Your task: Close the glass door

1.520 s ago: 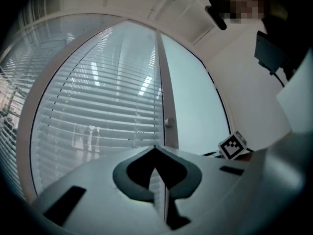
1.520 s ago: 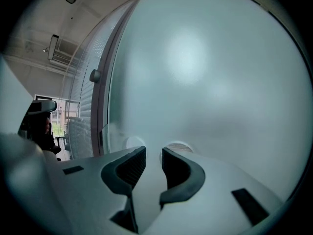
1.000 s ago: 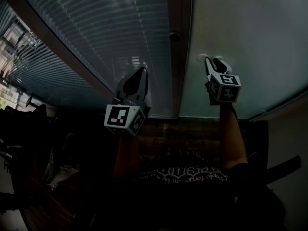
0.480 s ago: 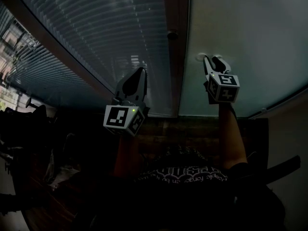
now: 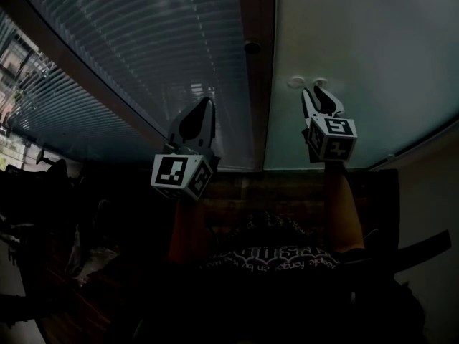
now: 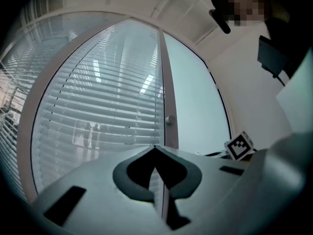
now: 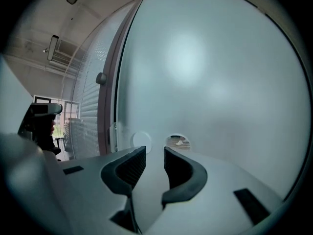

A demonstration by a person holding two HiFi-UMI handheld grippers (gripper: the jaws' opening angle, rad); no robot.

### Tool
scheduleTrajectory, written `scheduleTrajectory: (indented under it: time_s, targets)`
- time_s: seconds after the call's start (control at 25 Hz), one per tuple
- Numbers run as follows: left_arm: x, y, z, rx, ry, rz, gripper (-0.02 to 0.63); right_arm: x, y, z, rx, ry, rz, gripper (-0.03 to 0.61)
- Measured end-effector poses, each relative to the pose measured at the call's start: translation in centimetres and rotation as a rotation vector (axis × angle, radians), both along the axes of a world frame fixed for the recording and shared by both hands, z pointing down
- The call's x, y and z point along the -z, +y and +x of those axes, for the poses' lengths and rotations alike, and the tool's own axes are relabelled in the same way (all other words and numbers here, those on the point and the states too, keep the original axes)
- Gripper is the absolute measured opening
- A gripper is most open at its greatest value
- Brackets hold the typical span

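The frosted glass door [image 5: 358,49] fills the upper right of the head view, and it fills most of the right gripper view as well [image 7: 220,82]. Its left edge lies along a brown upright frame [image 5: 257,84] with a small round knob [image 5: 251,46]. My right gripper [image 5: 316,89] is held up to the glass just below two small round fittings [image 5: 295,82], open a little with nothing between the jaws [image 7: 155,151]. My left gripper [image 5: 206,100] is raised in front of the slatted blinds [image 5: 143,49], and its jaws meet, shut on nothing [image 6: 155,148].
A long window with horizontal blinds [image 6: 98,97] runs left of the frame. A white wall [image 6: 254,102] stands to the right of the door. A dark wooden floor [image 5: 237,199] and the person's dark clothing lie below. Dim furniture shapes sit at the far left [image 5: 43,185].
The door, frame and knob have drifted slightly left and up in the head view. Both grippers hold nearly the same raised pose, the right one still at the round fittings.
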State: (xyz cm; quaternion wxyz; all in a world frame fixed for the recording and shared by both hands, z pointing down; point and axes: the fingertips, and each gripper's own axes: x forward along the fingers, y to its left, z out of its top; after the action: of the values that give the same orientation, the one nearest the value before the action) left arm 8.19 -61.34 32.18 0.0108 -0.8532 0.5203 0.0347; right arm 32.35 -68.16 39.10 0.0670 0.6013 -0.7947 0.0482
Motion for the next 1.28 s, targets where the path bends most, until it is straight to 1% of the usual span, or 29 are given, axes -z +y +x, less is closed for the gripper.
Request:
scheduleTrajectory:
  time_s: [0.08,0.16,0.24,0.36,0.48,0.68,0.84,1.04,1.28]
  targets:
    - [-0.3,0.2,0.2,-0.013,-0.005,0.013,-0.005,0.5,1.4,0.2,-0.002,-0.03,0.027,0.103]
    - [-0.2,0.4,0.5,-0.022,-0.005,0.02,-0.005,2.2,2.9,0.1,0.004,-0.037,0.082,0.09]
    - [0.2,0.7,0.7,-0.028,-0.003,0.013,-0.005,4.7,4.4,-0.1,0.012,-0.039,0.147,0.041]
    - [0.4,1.1,1.2,-0.039,-0.002,0.004,-0.005,7.4,6.5,-0.4,0.019,-0.057,0.215,0.003]
    - [0.5,1.2,1.6,-0.056,-0.012,0.013,-0.005,8.7,8.0,-1.0,0.02,-0.024,0.255,0.003]
    - [0.6,1.6,2.7,-0.09,-0.021,0.026,-0.005,8.9,9.4,-1.8,0.009,0.026,0.285,0.003]
    - [0.6,2.0,3.3,-0.11,-0.032,0.023,-0.005,9.2,10.2,-2.1,-0.011,0.033,0.304,0.003]
    - [0.8,2.3,3.7,-0.116,-0.027,0.023,-0.005,9.3,10.3,-2.0,-0.021,0.028,0.303,0.003]
    - [0.6,2.1,2.8,-0.088,-0.016,0.018,-0.005,9.4,10.3,-1.9,-0.027,0.022,0.307,0.003]
